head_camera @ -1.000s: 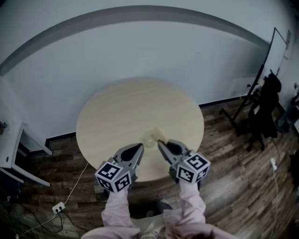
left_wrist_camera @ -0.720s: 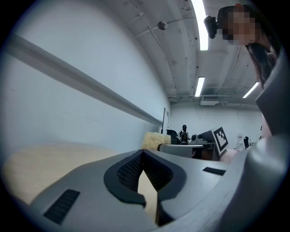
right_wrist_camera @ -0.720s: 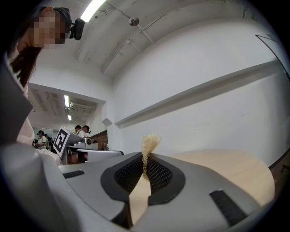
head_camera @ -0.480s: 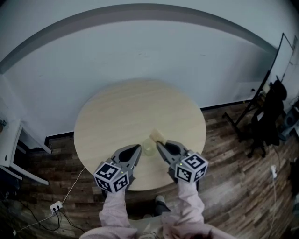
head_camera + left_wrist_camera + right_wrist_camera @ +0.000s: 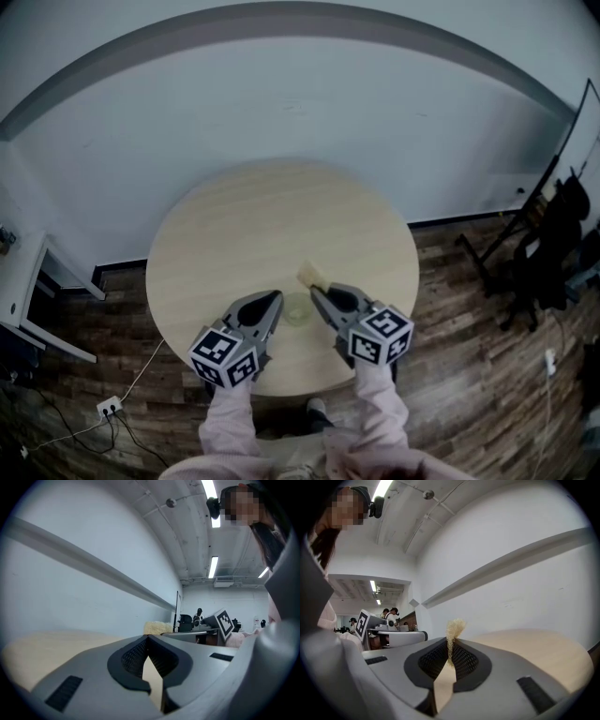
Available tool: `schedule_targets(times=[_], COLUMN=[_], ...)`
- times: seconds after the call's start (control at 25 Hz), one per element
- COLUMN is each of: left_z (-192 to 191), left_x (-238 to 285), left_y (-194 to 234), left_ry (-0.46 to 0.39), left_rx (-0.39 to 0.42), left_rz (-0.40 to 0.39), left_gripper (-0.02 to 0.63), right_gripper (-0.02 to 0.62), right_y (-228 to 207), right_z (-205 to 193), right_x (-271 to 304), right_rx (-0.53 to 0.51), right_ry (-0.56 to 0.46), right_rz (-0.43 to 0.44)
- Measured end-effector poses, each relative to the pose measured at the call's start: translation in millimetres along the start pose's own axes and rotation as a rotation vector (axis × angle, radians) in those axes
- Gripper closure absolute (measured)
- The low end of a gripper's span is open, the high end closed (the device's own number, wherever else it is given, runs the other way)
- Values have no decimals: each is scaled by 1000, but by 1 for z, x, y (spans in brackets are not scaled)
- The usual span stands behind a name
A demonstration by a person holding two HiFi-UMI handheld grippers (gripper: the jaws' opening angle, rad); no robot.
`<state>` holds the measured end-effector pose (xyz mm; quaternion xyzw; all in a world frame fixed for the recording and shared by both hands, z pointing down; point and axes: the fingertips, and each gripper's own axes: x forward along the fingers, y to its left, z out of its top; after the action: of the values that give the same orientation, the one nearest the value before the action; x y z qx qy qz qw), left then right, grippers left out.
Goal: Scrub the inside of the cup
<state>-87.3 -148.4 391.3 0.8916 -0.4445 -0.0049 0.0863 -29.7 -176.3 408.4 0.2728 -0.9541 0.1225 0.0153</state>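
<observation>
Honestly, the clear cup [image 5: 297, 307] sits unheld near the front edge of the round table [image 5: 225, 225] between the 2 grippers, and with the left gripper [image 5: 275, 297] closed on nothing and the right gripper [image 5: 315, 292] pinching the yellow sponge [image 5: 312, 275], I'd bet pushing it in tips or shoves the cup off.

two grippers [image 5: 277, 296] [image 5: 314, 292], one cup [image 5: 298, 308], one sponge [image 5: 313, 275], one table [image 5: 234, 234]

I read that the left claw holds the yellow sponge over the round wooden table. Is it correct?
No: the right claw holds the yellow sponge, as the right gripper view shows; the left claw is shut and empty. The round wooden table is indeed below.
</observation>
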Motion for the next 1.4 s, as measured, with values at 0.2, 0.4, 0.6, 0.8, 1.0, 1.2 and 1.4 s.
schedule_targets(times=[0.2,0.4,0.6,0.8,1.0,1.2,1.4], left_z=[2,1,-6,-17,-38,-62,-83], left_x=[10,20,26,26,21,17,14], left_y=[9,17,26,31,41,41,42], left_ry=[-17,-19,-5,28,67,108,144], left_rx=[11,3,18,20,4,-2,-11], left_rz=[50,96,162,178,206,187,175], left_gripper=[612,612,612,611,611,541,451], right_gripper=[577,577,577,577,577,577,577], right_y=[-13,-22,-28,-32,-38,-45,-44], right_z=[-3,-4,-9,-13,-22,-34,-50], right_x=[9,18,25,29,34,39,43], right_rx=[4,14,1,12,22,28,-14], right_ry=[16,39,66,84,112,149,230], right_rz=[40,84,122,132,131,127,148])
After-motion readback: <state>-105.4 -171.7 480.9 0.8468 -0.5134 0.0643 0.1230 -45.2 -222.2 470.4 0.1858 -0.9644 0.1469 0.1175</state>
